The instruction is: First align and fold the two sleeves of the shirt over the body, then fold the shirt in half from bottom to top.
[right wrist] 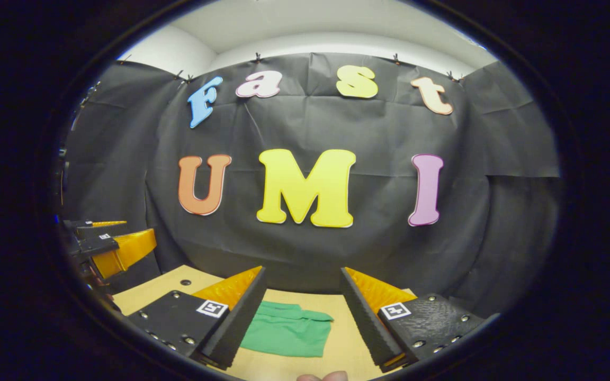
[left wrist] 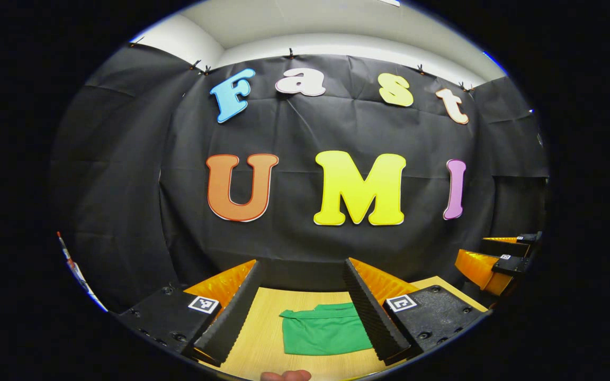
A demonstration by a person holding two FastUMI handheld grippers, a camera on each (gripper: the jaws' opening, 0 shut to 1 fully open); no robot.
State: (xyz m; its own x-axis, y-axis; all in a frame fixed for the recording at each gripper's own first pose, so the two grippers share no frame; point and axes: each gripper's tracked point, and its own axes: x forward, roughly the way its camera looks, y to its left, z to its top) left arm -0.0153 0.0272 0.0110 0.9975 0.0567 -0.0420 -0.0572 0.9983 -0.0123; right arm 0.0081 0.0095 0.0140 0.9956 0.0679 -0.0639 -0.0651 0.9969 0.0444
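A folded green shirt (left wrist: 326, 332) lies flat on a wooden surface (left wrist: 262, 328), with bare wood open around it. Both hand-held grippers hang above, well apart, jaws spread: the left hand-held gripper (left wrist: 302, 307) and the right hand-held gripper (right wrist: 303, 317). A black cloth wall (left wrist: 294, 238) closes off the far edge.

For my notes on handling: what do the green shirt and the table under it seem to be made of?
The green shirt looks like soft matte knit fabric, probably cotton: it lies limp, with gentle creases. The table looks like light wood or wood-look laminate: faint grain lines, smooth low-sheen surface. Which of the two, I cannot tell.
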